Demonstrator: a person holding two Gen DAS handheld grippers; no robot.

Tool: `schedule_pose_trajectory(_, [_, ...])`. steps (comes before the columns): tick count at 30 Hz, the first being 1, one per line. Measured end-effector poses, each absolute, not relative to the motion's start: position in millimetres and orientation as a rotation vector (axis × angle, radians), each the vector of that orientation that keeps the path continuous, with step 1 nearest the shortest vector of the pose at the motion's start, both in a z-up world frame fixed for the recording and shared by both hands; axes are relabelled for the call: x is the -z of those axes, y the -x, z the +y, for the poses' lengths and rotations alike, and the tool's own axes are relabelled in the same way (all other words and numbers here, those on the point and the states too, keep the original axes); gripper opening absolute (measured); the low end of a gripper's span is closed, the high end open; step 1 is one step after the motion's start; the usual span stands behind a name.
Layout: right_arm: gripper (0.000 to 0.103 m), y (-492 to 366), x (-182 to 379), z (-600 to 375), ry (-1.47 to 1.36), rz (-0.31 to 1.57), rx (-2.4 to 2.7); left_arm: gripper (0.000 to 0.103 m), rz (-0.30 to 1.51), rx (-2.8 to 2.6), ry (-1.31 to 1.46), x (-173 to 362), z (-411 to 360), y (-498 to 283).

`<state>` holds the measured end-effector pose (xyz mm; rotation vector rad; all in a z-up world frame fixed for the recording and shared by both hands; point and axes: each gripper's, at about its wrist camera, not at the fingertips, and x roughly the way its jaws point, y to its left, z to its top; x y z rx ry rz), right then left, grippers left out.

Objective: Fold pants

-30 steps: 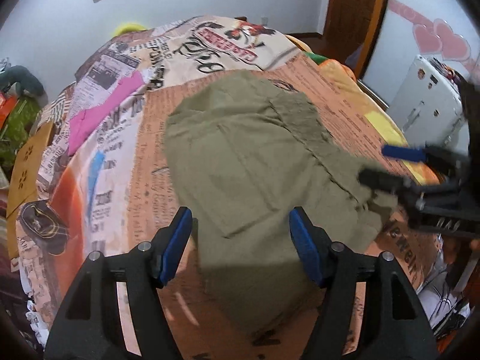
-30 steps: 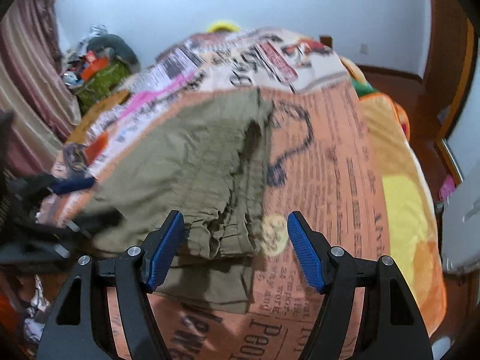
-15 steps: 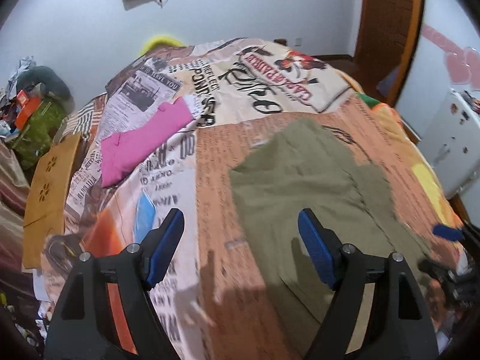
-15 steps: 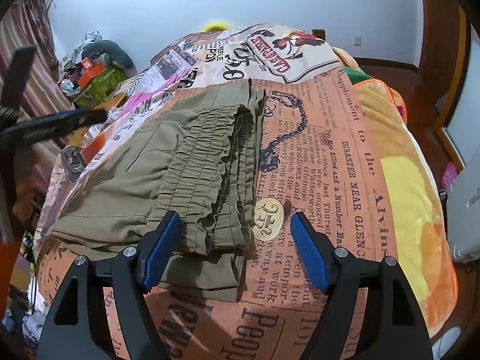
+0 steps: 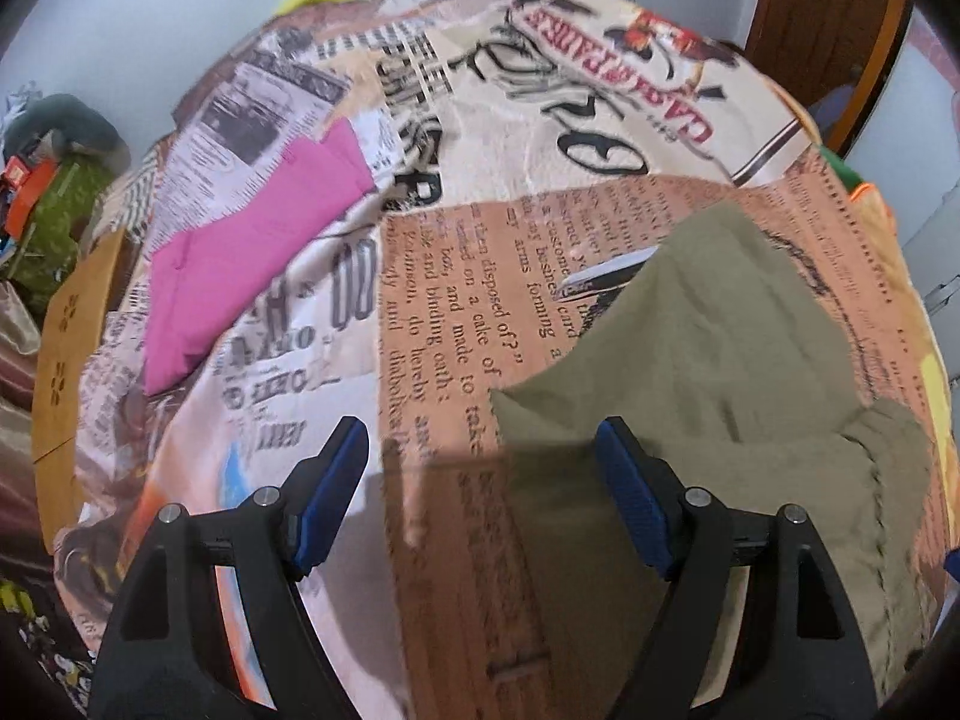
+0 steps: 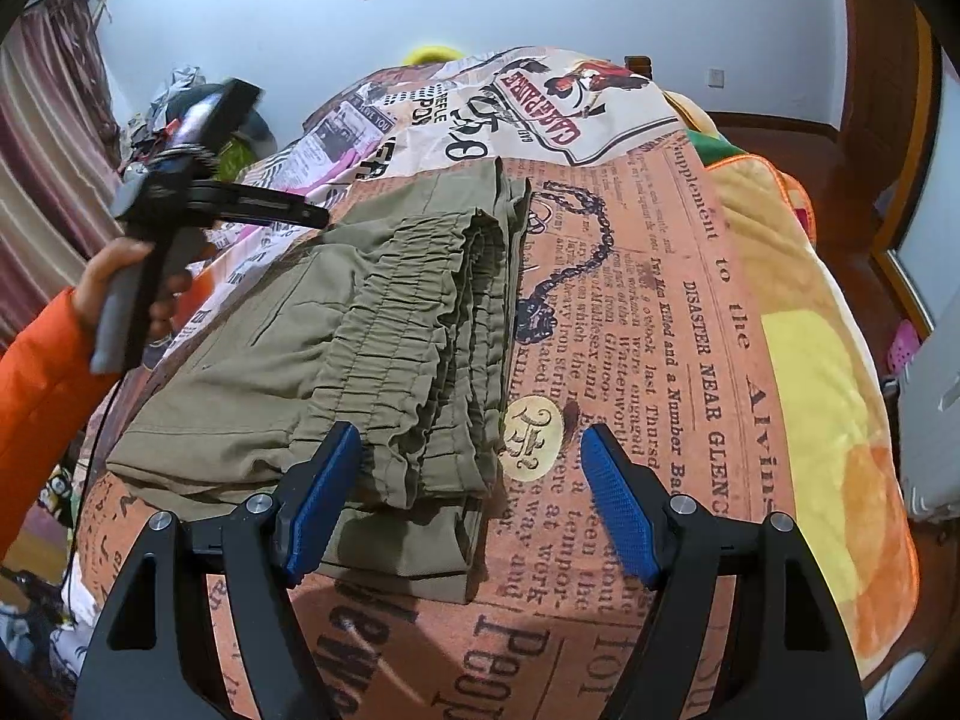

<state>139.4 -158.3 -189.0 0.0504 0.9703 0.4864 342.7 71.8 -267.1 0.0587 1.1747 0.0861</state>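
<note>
The olive green pants (image 6: 360, 348) lie folded in a flat stack on the newspaper-print bedspread (image 6: 660, 360), with the gathered elastic waistband on top near the front edge. In the left wrist view the pants (image 5: 720, 420) lie at the lower right. My right gripper (image 6: 468, 498) is open and empty, hovering just above the front edge of the stack. My left gripper (image 5: 480, 492) is open and empty, held above the bedspread at the pants' left edge. The left gripper also shows in the right wrist view (image 6: 240, 204), raised over the stack's far left side.
A folded pink garment (image 5: 258, 240) lies on the bedspread (image 5: 420, 180) to the far left. A brown cardboard piece (image 5: 66, 348) sits off the left edge. A white cabinet (image 6: 936, 408) stands right of the bed. Clutter (image 6: 174, 102) lies by the far wall.
My left gripper has lifted away from the pants and swung left, so the pink garment is now in view. My right gripper has stayed over the stack's front edge.
</note>
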Motion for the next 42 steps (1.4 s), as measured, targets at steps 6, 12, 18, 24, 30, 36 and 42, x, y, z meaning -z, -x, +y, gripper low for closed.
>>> schedule_pose_trajectory(6, [0.072,-145.3,188.7,-163.5,-0.064,0.976,-0.469,0.080,1.236,-0.107,-0.110,297.8,67.6,-362.8])
schedule_pose_trajectory(12, [0.073,-151.0,188.2,-170.2,-0.100,0.999,-0.464,0.085,1.200,-0.093,-0.131,299.0,70.3,-353.2])
schedule_pose_trajectory(18, [0.072,-148.0,175.3,-165.9,-0.048,0.956,-0.447,0.085,1.191,-0.099,-0.178,295.2,70.9,-332.1])
schedule_pose_trajectory(24, [0.073,-144.3,164.1,-171.4,-0.039,0.924,-0.428,0.085,1.197,-0.130,-0.136,286.6,83.6,-303.7])
schedule_pose_trajectory(30, [0.073,-138.9,158.6,-179.6,-0.053,0.913,-0.405,0.085,1.161,-0.153,-0.106,270.6,92.5,-254.2])
schedule_pose_trajectory(36, [0.073,-132.4,158.4,-178.2,-0.046,0.917,-0.401,0.085,1.137,-0.142,-0.044,258.7,95.1,-198.3])
schedule_pose_trajectory(42, [0.073,-125.0,164.9,-169.8,-0.038,0.939,-0.428,0.085,1.128,-0.122,0.053,254.9,87.6,-153.2])
